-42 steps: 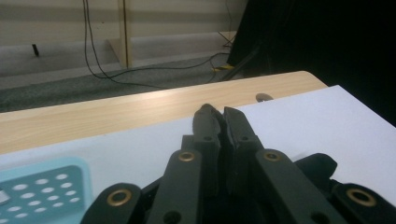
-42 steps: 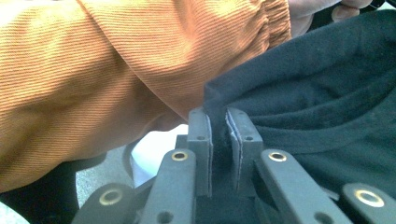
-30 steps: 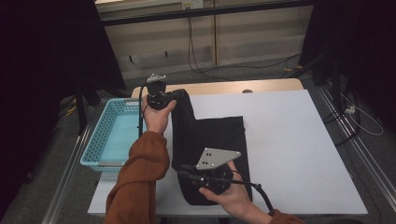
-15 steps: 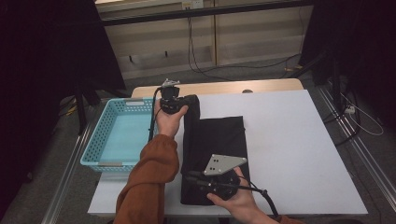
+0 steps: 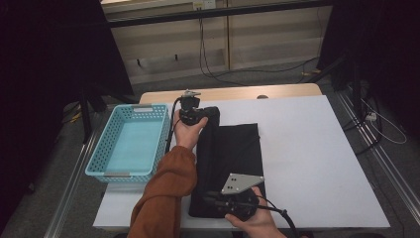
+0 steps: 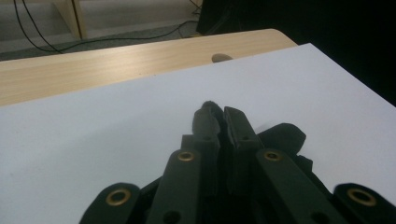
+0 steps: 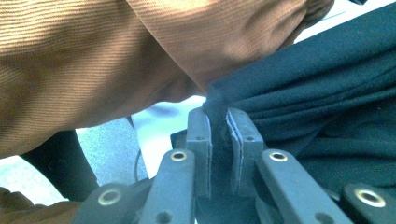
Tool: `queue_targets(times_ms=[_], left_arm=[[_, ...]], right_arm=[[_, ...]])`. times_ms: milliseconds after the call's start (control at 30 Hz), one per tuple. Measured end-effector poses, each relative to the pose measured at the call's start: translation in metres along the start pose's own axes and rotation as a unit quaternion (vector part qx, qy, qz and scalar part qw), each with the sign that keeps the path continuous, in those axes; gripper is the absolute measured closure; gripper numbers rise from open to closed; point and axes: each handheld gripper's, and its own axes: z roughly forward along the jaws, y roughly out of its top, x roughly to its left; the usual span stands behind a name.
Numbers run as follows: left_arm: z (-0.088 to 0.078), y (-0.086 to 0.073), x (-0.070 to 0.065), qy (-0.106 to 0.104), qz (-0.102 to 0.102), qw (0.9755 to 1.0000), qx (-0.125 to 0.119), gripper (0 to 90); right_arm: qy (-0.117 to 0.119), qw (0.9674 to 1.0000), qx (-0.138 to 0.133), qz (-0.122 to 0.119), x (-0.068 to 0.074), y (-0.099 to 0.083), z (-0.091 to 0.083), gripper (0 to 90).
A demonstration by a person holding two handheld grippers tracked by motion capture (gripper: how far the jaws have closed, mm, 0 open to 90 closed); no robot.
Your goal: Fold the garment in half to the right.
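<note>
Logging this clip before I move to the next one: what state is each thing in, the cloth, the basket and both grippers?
Black cloth: folded lengthwise, lying on the table, pinched at its far and near ends.
Blue basket: upright, empty, left of the cloth and apart from it.
Left gripper: shut on the cloth's far end.
Right gripper: shut on the cloth's near edge, fabric between its fingers.
White table: bare to the right of the cloth.

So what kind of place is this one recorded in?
Probably a lab or recording bay, not a home. The white table stands between black curtains, with cables loose on the floor and metal rails beside it. On the table lie only a black cloth and a blue basket.
</note>
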Motion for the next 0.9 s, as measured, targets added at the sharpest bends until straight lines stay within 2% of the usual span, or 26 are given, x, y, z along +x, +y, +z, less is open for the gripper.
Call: queue_targets(times_ms=[300,567,767,900], left_arm=[[0.012,-0.011,-0.003,-0.008,0.000,0.9998,0.018,84.7],[0.024,-0.017,-0.007,-0.012,-0.005,0.9996,0.027,84.7],[0.032,-0.020,-0.010,-0.016,-0.009,0.9994,0.028,84.6],[0.034,-0.022,-0.013,-0.017,-0.011,0.9994,0.028,84.5]], right_arm=[[-0.003,0.9997,0.020,0.016,-0.004,-0.020,0.003,80.7],[-0.013,0.9985,0.043,0.030,-0.014,-0.037,-0.002,78.0],[-0.024,0.9982,0.049,0.027,-0.019,-0.040,-0.010,75.0],[-0.035,0.9977,0.052,0.026,-0.022,-0.042,-0.014,68.4]])
